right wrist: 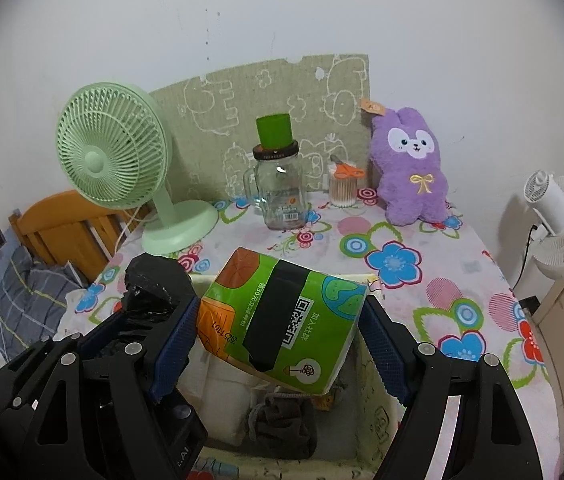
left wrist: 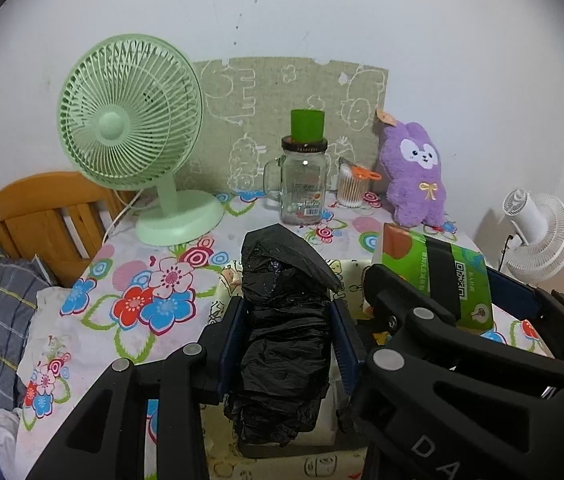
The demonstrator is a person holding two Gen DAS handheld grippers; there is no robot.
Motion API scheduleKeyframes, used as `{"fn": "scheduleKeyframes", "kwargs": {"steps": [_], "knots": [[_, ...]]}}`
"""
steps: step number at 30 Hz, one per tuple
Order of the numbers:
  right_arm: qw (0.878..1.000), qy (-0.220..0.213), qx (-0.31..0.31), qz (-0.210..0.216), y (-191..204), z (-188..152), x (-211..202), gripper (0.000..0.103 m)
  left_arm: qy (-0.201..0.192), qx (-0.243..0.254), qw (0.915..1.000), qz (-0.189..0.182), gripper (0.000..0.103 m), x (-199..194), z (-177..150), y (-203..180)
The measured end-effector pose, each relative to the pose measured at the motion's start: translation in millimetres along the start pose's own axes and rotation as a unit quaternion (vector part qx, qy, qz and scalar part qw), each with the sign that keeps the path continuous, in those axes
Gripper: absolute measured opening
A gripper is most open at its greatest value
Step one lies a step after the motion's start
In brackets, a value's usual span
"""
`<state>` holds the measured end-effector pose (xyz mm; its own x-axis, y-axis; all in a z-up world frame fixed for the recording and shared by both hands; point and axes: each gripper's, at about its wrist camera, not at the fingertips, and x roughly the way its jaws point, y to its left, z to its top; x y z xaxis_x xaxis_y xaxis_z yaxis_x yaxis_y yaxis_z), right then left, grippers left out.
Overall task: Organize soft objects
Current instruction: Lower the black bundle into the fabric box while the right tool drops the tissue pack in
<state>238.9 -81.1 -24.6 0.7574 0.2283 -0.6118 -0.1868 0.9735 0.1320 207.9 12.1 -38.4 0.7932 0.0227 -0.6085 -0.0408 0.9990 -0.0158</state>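
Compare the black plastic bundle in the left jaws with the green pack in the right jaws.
The black plastic bundle is crinkled, plain and shapeless; the green tissue pack is smooth, printed and block-shaped. The bundle is narrower, so the left gripper closes tighter than the right gripper. Both are gripped above the fabric bin.

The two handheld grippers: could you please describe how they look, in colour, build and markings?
Both the left gripper and right gripper are matte black plastic linkages with silver round pivot pins. Their jaws carry blue ribbed pads. White lettering marks the body, only partly readable. No cables, hands or sleeves show.
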Motion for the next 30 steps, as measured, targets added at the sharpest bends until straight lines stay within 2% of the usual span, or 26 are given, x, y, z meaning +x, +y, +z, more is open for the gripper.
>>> {"fn": "scheduleKeyframes", "kwargs": {"steps": [2,3,4,11,15,21,30], "knots": [[1.000,0.004,0.001,0.000,0.1,0.5,6.4,0.082,0.005,0.000,1.0000,-0.005,0.049,6.3,0.4,1.0],[1.000,0.006,0.002,0.001,0.0,0.6,8.7,0.082,0.008,-0.002,0.9999,-0.006,0.058,9.6,0.5,1.8],[1.000,0.010,0.002,0.004,0.1,0.9,12.1,0.082,0.009,-0.002,0.9999,-0.006,0.061,11.9,0.8,2.5],[1.000,0.011,-0.007,0.007,4.0,1.9,25.0,0.084,0.020,-0.010,0.9998,0.000,0.070,23.0,-0.3,8.5],[1.000,0.018,-0.003,0.015,3.5,1.4,30.8,0.093,0.022,-0.009,0.9997,-0.006,0.078,26.3,-0.9,10.7],[1.000,0.014,-0.006,0.012,4.5,2.2,30.1,0.096,0.023,-0.010,0.9996,-0.017,0.087,26.2,-0.2,11.0],[1.000,0.002,0.000,0.011,3.0,1.8,12.4,0.096,0.007,-0.001,0.9999,-0.013,0.090,10.2,0.0,5.7]]}}
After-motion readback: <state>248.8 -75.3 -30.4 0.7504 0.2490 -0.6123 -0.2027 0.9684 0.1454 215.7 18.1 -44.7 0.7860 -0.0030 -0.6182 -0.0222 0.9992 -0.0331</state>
